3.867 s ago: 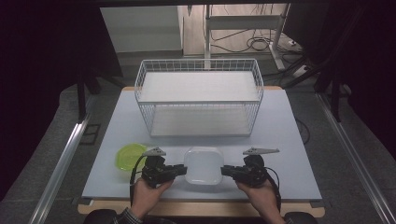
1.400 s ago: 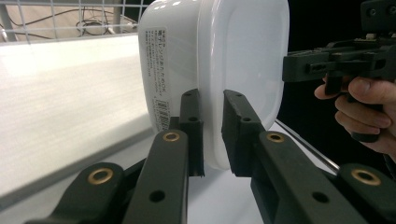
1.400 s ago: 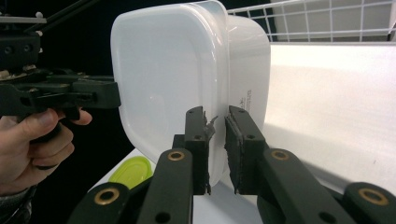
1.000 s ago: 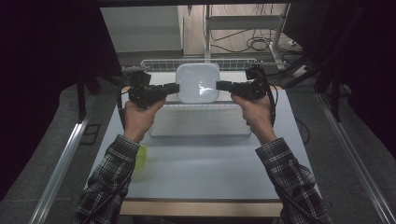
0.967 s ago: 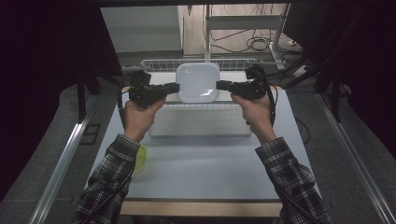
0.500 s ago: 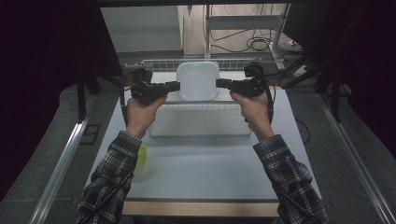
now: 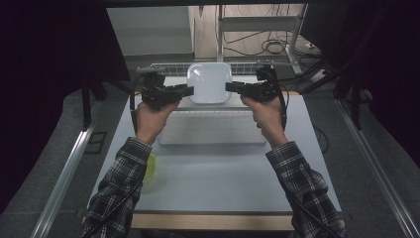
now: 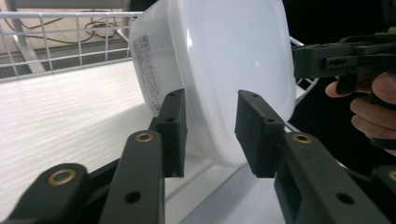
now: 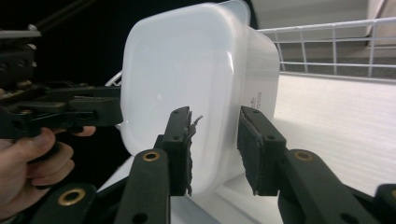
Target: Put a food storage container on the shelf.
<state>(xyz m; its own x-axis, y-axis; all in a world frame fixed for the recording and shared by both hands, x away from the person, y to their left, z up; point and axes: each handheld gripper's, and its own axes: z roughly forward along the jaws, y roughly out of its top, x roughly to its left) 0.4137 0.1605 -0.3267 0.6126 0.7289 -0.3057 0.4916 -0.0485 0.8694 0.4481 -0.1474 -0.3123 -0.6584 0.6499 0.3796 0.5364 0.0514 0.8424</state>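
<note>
A white plastic container [image 7: 209, 83] hangs tilted on edge above the white wire basket [image 7: 208, 128]. My left gripper [image 7: 185, 90] pinches its left side and my right gripper [image 7: 232, 88] its right side. In the left gripper view the jaws [image 8: 210, 126] straddle the container's [image 8: 224, 56] lower wall, with the basket wire [image 8: 60, 42] behind. The right gripper view has the jaws [image 9: 215, 140] closed over the container's [image 9: 187, 70] edge, and the basket rim [image 9: 336, 42] runs along the far right.
The basket stands at the far half of the pale table [image 7: 223, 183]. A yellow-green thing [image 7: 150, 166] lies at the table's left, partly under the left sleeve. Dark floor and metal rails flank the table.
The container was on the table's near edge between both grippers; it now hangs over the basket. In the last second it drifted slightly farther back.
</note>
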